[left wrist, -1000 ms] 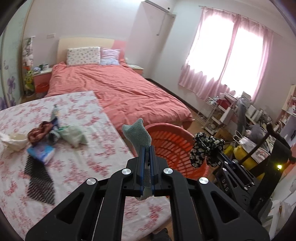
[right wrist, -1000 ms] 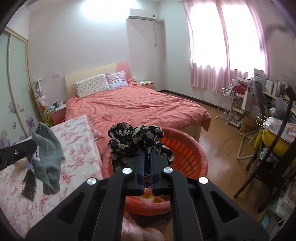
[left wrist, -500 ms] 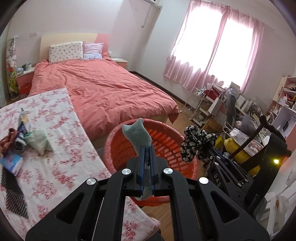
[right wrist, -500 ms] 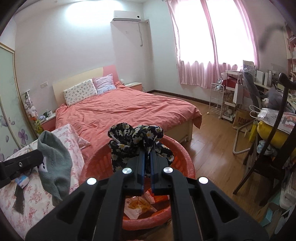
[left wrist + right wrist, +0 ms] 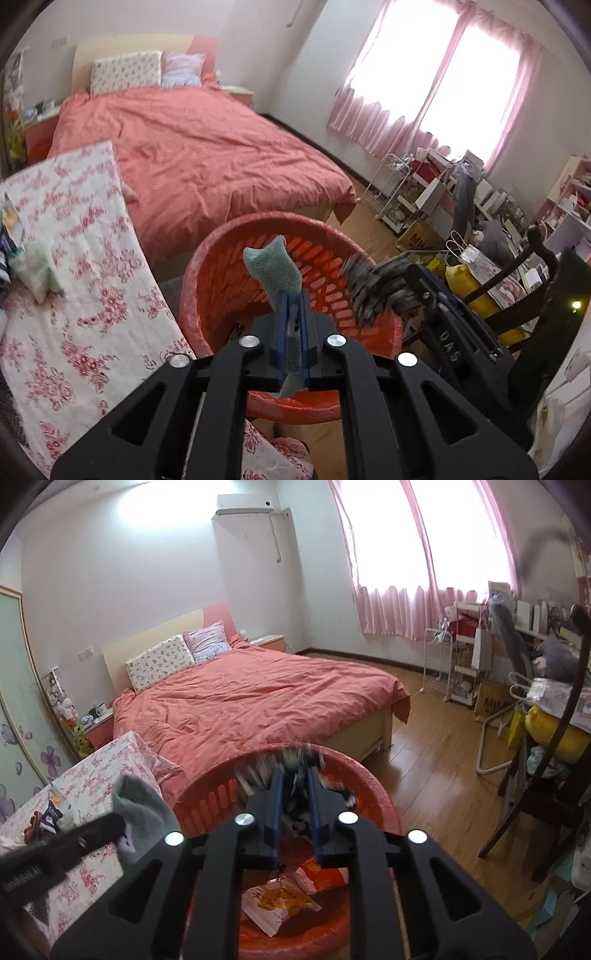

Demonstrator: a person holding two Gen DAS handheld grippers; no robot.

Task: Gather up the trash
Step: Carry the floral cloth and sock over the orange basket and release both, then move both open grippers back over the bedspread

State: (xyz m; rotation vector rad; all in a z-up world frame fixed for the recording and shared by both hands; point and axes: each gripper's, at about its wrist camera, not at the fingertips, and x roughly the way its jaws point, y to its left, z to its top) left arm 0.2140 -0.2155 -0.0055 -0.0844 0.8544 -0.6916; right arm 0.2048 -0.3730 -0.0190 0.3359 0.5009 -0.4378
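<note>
My left gripper [image 5: 293, 299] is shut on a grey-green sock [image 5: 273, 264] and holds it over the near rim of the orange basket [image 5: 221, 258]. The sock also shows in the right wrist view [image 5: 142, 812]. My right gripper [image 5: 294, 775] has its jaws parted over the basket [image 5: 373, 786]. The black floral cloth [image 5: 295, 801] is blurred between and below the fingers, dropping into the basket. In the left wrist view the cloth [image 5: 373, 288] is a blurred smear at the basket's right rim. Snack wrappers [image 5: 284, 897] lie in the basket.
A table with a floral cloth [image 5: 74, 295] stands left of the basket, with more litter [image 5: 22, 254] on it. The red bed [image 5: 251, 698] is behind. A chair and cluttered desk [image 5: 546, 746] stand at the right on the wooden floor.
Both grippers moved over the basket. My right gripper opened and the floral cloth is falling from it. My left gripper still holds the sock.
</note>
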